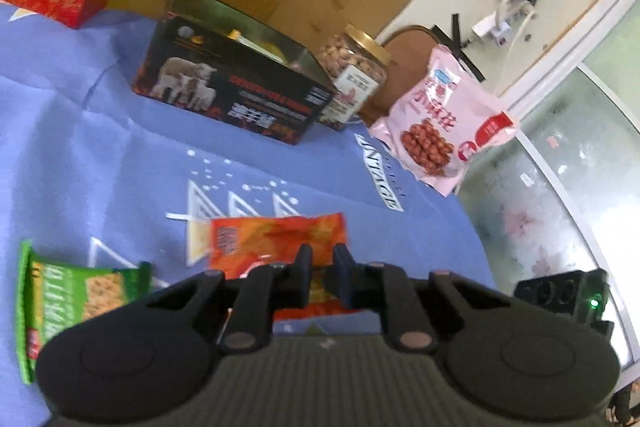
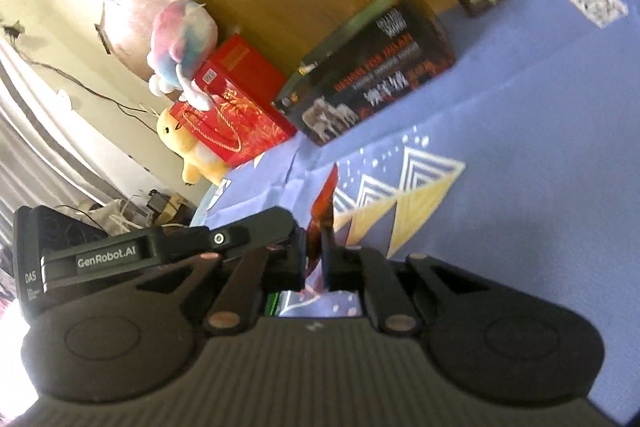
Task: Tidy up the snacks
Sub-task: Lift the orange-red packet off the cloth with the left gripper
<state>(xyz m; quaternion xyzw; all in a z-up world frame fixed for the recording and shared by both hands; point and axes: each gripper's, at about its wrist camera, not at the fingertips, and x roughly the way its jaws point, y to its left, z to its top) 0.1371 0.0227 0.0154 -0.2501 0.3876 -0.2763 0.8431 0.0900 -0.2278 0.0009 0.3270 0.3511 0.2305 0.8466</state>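
left wrist view: the left gripper has its fingers drawn close together over an orange snack packet lying on the blue cloth; whether they pinch it i cannot tell. a green packet lies to the left, a black tin beyond. right wrist view: the right gripper is clamped on a thin red-orange wrapper held edge-on.

Soft daylight, motion blur (fisheye-warped)
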